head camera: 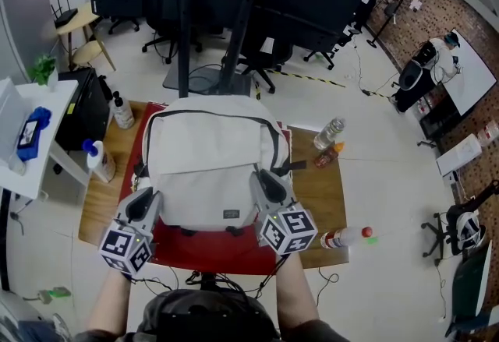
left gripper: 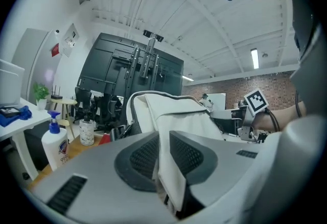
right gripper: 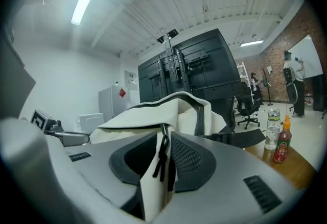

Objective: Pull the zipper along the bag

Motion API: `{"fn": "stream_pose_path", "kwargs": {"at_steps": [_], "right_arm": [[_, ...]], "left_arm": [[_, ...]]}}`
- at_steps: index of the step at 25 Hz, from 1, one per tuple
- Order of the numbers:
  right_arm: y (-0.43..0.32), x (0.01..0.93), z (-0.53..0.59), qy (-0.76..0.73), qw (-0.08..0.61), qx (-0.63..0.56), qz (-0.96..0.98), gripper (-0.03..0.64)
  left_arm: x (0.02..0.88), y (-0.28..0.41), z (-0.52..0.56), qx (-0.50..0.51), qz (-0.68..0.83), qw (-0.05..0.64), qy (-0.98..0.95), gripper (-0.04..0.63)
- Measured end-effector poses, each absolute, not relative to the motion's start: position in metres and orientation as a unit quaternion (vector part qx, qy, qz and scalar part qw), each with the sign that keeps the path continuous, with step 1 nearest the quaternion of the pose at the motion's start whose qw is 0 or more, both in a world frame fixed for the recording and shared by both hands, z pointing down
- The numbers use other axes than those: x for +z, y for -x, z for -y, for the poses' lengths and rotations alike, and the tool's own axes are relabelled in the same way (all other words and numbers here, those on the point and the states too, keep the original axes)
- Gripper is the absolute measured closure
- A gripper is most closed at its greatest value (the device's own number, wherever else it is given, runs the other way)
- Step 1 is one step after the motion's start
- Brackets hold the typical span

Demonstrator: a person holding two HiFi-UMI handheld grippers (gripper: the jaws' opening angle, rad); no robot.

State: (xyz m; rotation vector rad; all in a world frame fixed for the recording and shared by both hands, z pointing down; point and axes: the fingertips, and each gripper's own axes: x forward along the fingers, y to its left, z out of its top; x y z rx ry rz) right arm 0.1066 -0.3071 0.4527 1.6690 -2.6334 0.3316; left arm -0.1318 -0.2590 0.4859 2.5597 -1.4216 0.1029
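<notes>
A light grey backpack with a dark zipper line round its top lies on a red mat on the wooden table. My left gripper is at the bag's lower left edge. In the left gripper view a fold of the bag's fabric stands between the jaws of the left gripper, which look slightly apart. My right gripper is at the bag's right side. In the right gripper view the right gripper has fabric and a black zipper pull cord between its jaws, with a gap on one side.
A water bottle and a red sauce bottle stand to the right of the bag. Another bottle lies at the table's right front. A spray bottle and a pump bottle stand at the left. A black stand rises behind the table.
</notes>
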Motion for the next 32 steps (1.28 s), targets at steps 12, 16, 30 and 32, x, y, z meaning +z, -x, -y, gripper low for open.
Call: {"fn": "stream_pose_path", "kwargs": {"at_steps": [12, 16, 30, 32], "right_arm": [[-0.115, 0.413, 0.26, -0.573, -0.016, 0.029, 0.819, 0.474], [-0.109, 0.381, 0.234, -0.575, -0.042, -0.006, 0.817, 0.531], [-0.072, 0.361, 0.15, -0.572, -0.05, -0.04, 0.818, 0.606], [-0.07, 0.367, 0.14, -0.574, -0.046, -0.032, 0.817, 0.606]], "left_arm": [[0.436, 0.134, 0.229, -0.008, 0.496, 0.073, -0.865, 0.419], [0.409, 0.137, 0.211, -0.031, 0.497, 0.05, -0.866, 0.469], [0.387, 0.134, 0.148, -0.054, 0.48, 0.036, -0.875, 0.575], [0.389, 0.133, 0.138, -0.053, 0.475, 0.037, -0.878, 0.575]]}}
